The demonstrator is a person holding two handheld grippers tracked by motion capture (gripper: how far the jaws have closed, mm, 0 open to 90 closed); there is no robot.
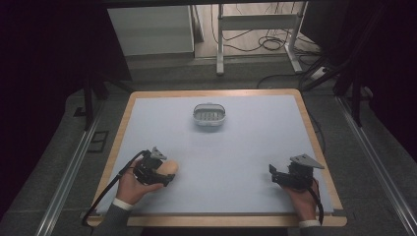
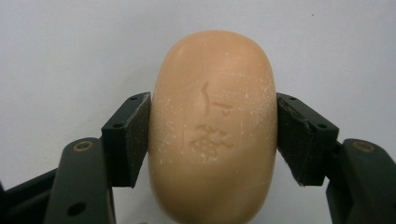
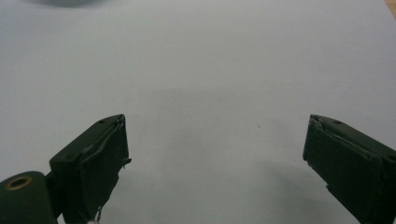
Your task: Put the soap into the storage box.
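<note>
Near the front-left corner of the table (image 1: 147, 101), well in front and to the left of the soap dish (image 1: 210, 114): the left gripper (image 1: 169, 173), clamped on a bar of soap (image 1: 170, 168). Held by the left hand (image 1: 132, 187), sleeve cuff at the wrist, cable trailing back off the table's front edge.

Seen along the left gripper (image 2: 214, 137) itself: soap (image 2: 212, 126) peach-coloured, oval, lying lengthwise between the two black jaws, each pad pressed flat against one long side at about mid-length. Stamped marks on the upper face, worn and scuffed (not legible). Pale blue-grey surface behind and around the bar; whether resting on it or lifted just clear, impossible to tell.

Soap dish: grey, oval, ribbed inside, standing toward the far middle of the table, well apart from both grippers.

Front-right of the soap dish, near the table's right edge: the right gripper (image 1: 271, 173), held by the right hand (image 1: 302, 192), grey three-cornered plate on top, jaws pointing left across the surface.

Along the right gripper (image 3: 215, 144): jaws spread wide, bare table (image 3: 205, 70) between them, nothing gripped (pad rubber a little frayed at the edges). A sliver of the grey soap dish (image 3: 70, 2) at the very top left edge, far off.

Beyond the table, past the soap dish: dark floor, white desk legs, loose cables.
</note>
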